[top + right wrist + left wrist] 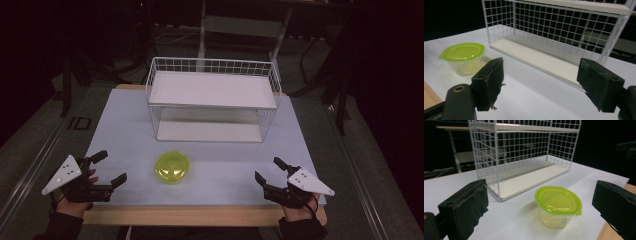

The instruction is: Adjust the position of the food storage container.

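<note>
A small clear tub with a lime-green lid (172, 166) stands on the white tabletop (125, 130), near its front edge and a little left of centre. My left gripper (111, 169) rests open at the front left, a hand's width from the tub. In the left gripper view the tub (557, 205) stands ahead between the wide-apart jaws, untouched. My right gripper (270, 171) is open at the front right, nothing between its jaws. In the right gripper view the tub (464, 58) sits off to the far left.
A white wire rack (212, 100) with two white shelves stands at the back middle of the table; its lower shelf (526, 178) is bare. A wooden table edge (200, 215) runs along the front. Dark floor surrounds the table.
</note>
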Motion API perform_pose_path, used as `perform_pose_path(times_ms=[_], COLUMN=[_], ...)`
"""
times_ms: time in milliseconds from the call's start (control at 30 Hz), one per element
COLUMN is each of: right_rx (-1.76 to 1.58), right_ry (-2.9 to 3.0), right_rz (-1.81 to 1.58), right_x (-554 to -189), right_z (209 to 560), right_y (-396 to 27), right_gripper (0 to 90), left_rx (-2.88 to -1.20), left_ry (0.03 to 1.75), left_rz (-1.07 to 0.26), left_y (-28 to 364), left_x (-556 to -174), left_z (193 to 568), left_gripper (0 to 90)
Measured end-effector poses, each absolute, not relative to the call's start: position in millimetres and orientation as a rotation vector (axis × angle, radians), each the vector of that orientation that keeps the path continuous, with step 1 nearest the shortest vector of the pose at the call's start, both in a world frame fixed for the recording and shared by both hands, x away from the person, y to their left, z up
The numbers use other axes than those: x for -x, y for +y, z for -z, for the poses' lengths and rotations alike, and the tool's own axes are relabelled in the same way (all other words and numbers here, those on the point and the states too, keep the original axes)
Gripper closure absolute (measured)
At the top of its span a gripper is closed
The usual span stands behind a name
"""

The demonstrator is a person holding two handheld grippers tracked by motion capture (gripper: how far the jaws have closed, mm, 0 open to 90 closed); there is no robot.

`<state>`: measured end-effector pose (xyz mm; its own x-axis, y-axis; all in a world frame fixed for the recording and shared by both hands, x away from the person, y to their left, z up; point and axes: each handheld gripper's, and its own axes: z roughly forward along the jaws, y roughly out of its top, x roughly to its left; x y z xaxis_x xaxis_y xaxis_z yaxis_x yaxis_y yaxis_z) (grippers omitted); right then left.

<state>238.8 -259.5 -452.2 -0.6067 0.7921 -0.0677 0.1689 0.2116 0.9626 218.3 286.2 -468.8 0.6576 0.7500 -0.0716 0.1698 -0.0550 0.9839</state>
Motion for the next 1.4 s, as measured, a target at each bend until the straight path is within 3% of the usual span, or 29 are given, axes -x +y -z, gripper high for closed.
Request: perform_pose_path(times_ms=[567,667,900,1200,1267,1400], right_rx=[-0.893,-0.856,-0.814,-0.852,-0.84,-0.84], right_ry=[1.89,1.882,1.857,1.921,1.921,1.946], right_rz=[-1.411,-1.39,-1.392,-1.406,-1.4,-1.424], right_x=[-247,-248,-250,-256,-255,-255], right_z=[446,444,440,441,441,440], right_y=[-258,-253,-246,-243,-241,-238], right_gripper=[19.3,14.3,12.4,12.3,12.0,11.3], left_rx=[-1.626,-1.604,-1.575,-1.646,-1.657,-1.679], left_ry=[0.685,0.709,0.81,0.818,0.813,0.798], left_rz=[-0.541,-0.518,-0.466,-0.459,-0.448,-0.423], left_y=[290,298,311,293,287,275], left_x=[-220,-224,-237,-251,-253,-259], left_z=[464,462,468,470,471,471], left_gripper=[1.0,1.0,1.0,1.1,6.0,6.8])
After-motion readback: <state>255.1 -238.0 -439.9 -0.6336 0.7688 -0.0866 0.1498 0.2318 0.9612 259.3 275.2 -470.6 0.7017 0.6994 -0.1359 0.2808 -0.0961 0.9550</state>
